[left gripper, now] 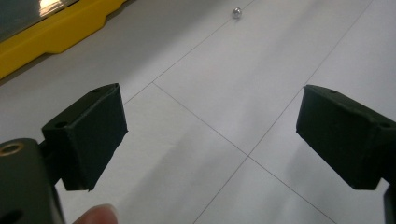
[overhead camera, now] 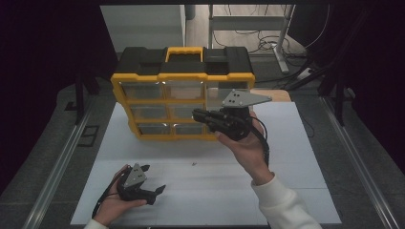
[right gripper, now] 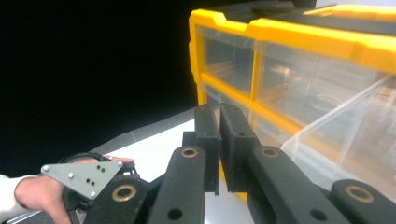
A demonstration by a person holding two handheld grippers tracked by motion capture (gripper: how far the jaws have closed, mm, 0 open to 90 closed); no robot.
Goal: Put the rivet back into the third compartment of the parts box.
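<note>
My left gripper rests low on the white table, well in front of the yellow drawer cabinet, its jaws spread wide and holding nothing. Its own view picks out a small metal ball on the table beyond the jaws; from above that is a mere speck. My right gripper is raised at the cabinet's lower right drawers, jaws pressed almost together, gripping nothing I can see. Its view shows one clear drawer pulled out; the contents are too blurred to tell.
</note>
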